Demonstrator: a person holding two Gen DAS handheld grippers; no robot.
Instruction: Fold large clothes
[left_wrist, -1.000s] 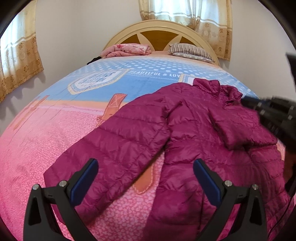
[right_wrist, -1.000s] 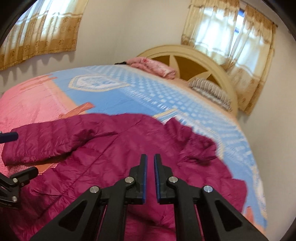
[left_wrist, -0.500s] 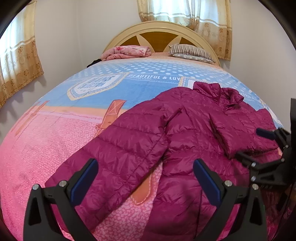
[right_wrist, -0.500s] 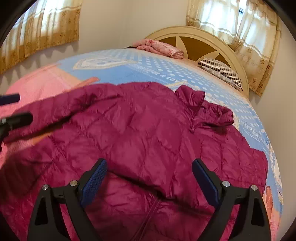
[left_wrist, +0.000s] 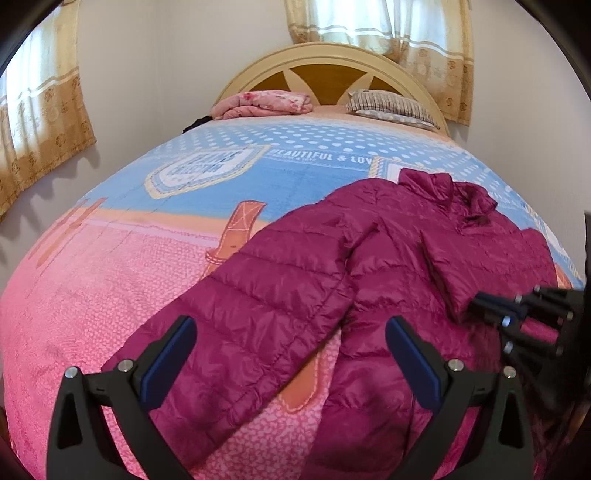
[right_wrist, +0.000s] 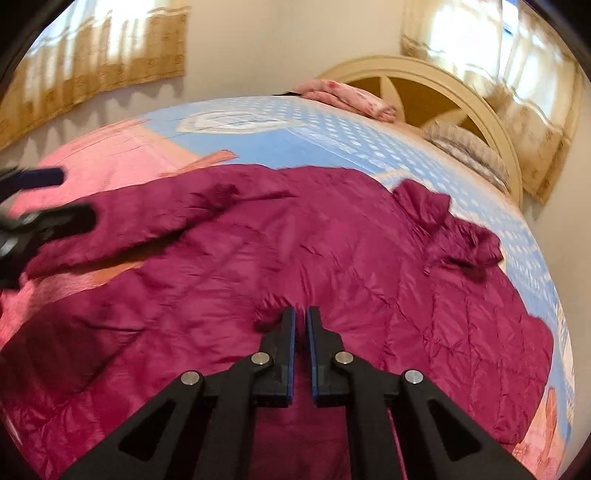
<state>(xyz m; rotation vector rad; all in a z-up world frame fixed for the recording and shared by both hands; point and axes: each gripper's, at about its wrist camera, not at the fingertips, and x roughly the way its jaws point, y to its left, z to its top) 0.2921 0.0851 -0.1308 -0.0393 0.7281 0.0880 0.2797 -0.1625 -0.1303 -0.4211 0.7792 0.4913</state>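
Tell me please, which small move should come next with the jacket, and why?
Probably close the left gripper on the spread sleeve and fold it across the jacket. It hangs open just above that sleeve; the right gripper looks shut on the folded sleeve's end.

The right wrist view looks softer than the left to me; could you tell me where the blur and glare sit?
Right wrist view: left tool smeared, jacket quilting softened, window blown out. Left wrist view: jacket sharp, bed bulged by fisheye.
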